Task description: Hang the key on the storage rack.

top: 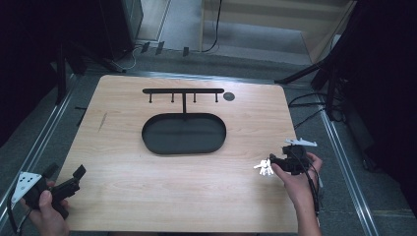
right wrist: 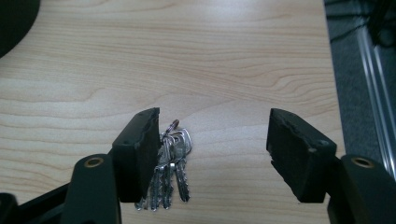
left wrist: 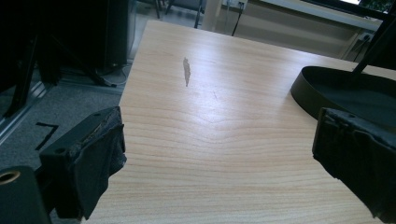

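Right gripper view: right gripper point(right wrist: 212, 149), jaws wide, keys point(right wrist: 173, 161) lying between them against one jaw, likely set for grasping. Left gripper point(left wrist: 215, 158), jaws wide and empty, idles over bare table point(left wrist: 210, 93); key rack point(top: 183, 92) well ahead.

Counting what sits around my two tongs

I hold two tongs: my left one point(top: 64, 178) and my right one point(top: 276, 161), each with two jaws spread apart. One bunch of keys point(right wrist: 172, 165) lies between my right jaws, against one of them; I make out about three keys on its ring. Ahead of both tongs is one tray point(top: 152, 140) and one rack point(top: 183, 91) with four pegs, beside one dark disc point(top: 228, 96).
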`<state>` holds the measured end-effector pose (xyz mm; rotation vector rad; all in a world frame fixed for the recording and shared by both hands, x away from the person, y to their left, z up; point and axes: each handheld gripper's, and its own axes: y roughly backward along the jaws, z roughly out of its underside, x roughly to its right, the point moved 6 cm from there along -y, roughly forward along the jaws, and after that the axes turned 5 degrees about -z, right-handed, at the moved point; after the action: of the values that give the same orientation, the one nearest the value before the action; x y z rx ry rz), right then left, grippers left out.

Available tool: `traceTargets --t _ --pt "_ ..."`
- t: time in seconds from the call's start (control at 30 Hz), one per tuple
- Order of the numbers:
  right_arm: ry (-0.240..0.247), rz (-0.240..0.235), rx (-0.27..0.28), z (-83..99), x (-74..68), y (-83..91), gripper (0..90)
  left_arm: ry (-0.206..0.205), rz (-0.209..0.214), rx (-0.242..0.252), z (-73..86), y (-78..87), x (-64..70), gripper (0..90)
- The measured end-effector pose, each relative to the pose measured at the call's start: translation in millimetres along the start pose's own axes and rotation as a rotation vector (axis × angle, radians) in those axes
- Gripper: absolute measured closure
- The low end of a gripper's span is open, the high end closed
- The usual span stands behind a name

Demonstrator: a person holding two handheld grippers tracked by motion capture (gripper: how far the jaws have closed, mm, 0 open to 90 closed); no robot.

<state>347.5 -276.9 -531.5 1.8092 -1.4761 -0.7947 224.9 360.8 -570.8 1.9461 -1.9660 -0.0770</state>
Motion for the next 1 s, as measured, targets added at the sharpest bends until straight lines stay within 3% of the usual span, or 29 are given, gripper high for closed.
traceTargets --t 0.1,0.13,0.2,0.27,0.3,0.33,0.37,0.4,0.5,0.6,0.73,1.0 --pt "0.003 0.005 -0.087 -8.8 -1.6 -3.6 34.3 0.006 0.002 -0.001 -0.1 0.2 -0.5 2.9" --pt "0.003 0.005 -0.087 -8.8 -1.6 -3.6 34.3 0.006 0.002 -0.001 -0.1 0.2 -0.5 2.9" --pt "0.002 0.016 -0.184 -17.3 -4.1 -7.0 36.6 0.009 0.002 -0.003 0.0 0.0 -0.8 2.9" --pt "-0.009 0.009 -0.203 -18.8 -5.3 -8.0 36.9 0.01 0.003 -0.003 0.0 0.1 -1.0 2.9" --pt "-0.053 -0.019 -0.27 -20.4 -8.5 -11.6 36.7 0.013 0.004 -0.002 -0.1 -0.1 -1.1 3.0" --pt "-0.053 -0.019 -0.27 -20.4 -8.5 -11.6 36.7 0.013 0.004 -0.002 -0.1 -0.1 -1.1 2.9" --pt "-0.106 -0.022 -0.341 -18.5 -10.2 -17.0 34.3 0.013 0.003 -0.002 -0.1 -0.1 -1.1 2.9" --pt "-0.106 -0.022 -0.341 -18.5 -10.2 -17.0 34.3 0.014 0.004 -0.002 -0.1 -0.1 -1.1 2.9" --pt "-0.169 0.011 -0.442 -12.4 -16.1 -27.8 27.6 0.013 0.004 -0.005 -0.1 -0.3 -1.1 3.0" --pt "-0.167 0.022 -0.48 -10.3 -24.1 -34.8 24.3 0.015 0.005 -0.006 -0.1 -0.4 -1.2 2.9" --pt "-0.178 0.042 -0.491 -10.4 -29.5 -40.0 23.4 0.014 0.006 -0.006 -0.1 -0.5 -1.1 3.0" --pt "-0.194 0.067 -0.489 -3.1 -27.5 -44.6 25.4 0.015 0.008 -0.007 0.0 -0.4 -1.2 3.0"
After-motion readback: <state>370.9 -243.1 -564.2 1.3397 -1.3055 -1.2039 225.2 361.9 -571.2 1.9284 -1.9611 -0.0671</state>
